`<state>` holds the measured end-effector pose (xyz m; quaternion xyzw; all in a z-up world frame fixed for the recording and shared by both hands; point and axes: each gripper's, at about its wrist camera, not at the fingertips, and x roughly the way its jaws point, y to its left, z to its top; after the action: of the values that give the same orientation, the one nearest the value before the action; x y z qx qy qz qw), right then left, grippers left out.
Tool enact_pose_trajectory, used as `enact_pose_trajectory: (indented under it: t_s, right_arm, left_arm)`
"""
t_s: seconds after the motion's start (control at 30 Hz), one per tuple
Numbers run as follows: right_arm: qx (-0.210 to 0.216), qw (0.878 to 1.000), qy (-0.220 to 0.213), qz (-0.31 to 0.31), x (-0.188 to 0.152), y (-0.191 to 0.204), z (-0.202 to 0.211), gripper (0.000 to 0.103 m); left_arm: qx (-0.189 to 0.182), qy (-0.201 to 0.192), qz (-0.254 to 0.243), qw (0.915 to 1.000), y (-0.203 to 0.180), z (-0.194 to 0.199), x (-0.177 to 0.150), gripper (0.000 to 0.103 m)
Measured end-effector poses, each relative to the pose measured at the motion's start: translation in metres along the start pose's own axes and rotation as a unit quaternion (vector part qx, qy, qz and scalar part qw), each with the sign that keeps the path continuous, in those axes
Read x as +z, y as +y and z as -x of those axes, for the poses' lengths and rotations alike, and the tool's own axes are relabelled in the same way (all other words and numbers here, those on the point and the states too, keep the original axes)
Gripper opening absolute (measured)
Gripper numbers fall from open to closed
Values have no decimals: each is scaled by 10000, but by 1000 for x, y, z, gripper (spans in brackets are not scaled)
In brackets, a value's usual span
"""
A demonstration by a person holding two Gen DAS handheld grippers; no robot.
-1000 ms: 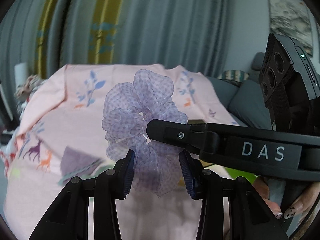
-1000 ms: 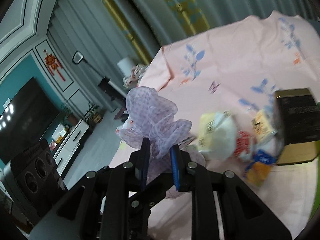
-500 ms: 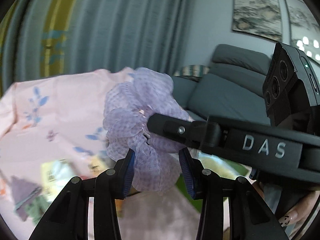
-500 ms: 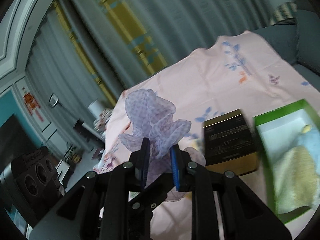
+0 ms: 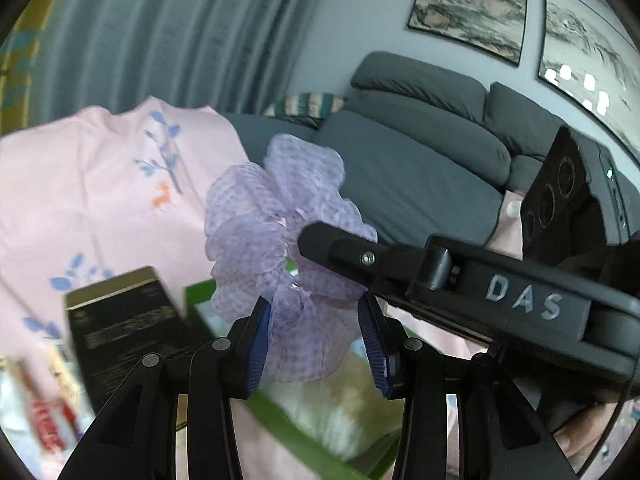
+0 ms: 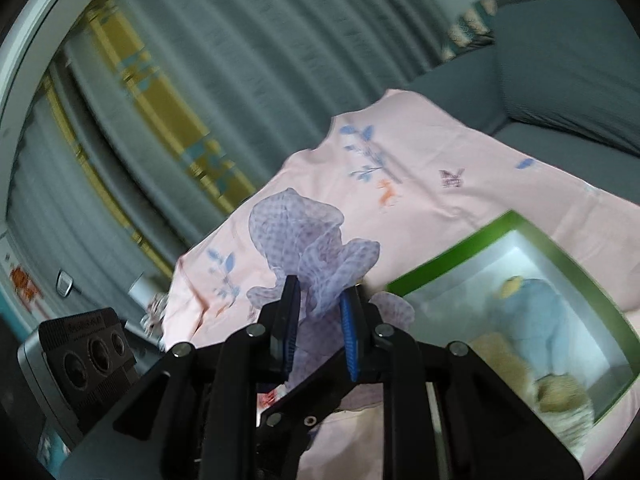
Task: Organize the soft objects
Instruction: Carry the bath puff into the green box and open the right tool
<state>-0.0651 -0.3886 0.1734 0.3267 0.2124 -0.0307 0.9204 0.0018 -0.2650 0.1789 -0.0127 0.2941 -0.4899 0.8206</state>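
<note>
A sheer lilac checked scrunchie (image 5: 280,216) hangs in the air, held from two sides. My left gripper (image 5: 316,320) is shut on its lower ruffles, blue pads on either side of the fabric. My right gripper (image 5: 314,240) comes in from the right and pinches the scrunchie's middle. In the right wrist view my right gripper (image 6: 320,300) is shut tight on the scrunchie (image 6: 296,236). Below and right lies a green box (image 6: 460,248) with a white inside, holding a blue plush toy (image 6: 532,312) and a beige fluffy thing (image 6: 560,396).
A pink printed tablecloth (image 5: 80,200) covers the table. A black box with a gold rim (image 5: 124,320) lies left of the green box (image 5: 280,416), with snack packets (image 5: 44,412) further left. A grey sofa (image 5: 420,168) stands behind, curtains to the left.
Both grippers have swung right across the table with the scrunchie still held. The snack packets have slid off to the left; the green box and the sofa have come into view.
</note>
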Motion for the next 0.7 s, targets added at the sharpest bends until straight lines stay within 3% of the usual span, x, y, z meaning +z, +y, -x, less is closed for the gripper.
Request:
enact_pose_trajectory:
  t_s: [0.07, 0.33, 0.7]
  right_arm:
    - [-370, 9992, -29, -143, 2, -17, -3, 20]
    - [-897, 9925, 213, -799, 5, -65, -22, 20]
    - [-1449, 9854, 259, -851, 4, -75, -25, 22]
  left_arm:
    - [-89, 114, 20, 9999, -2, -13, 2, 43]
    - [22, 694, -10, 9976, -11, -63, -9, 43]
    - [101, 841, 151, 9963, -5, -73, -19, 44]
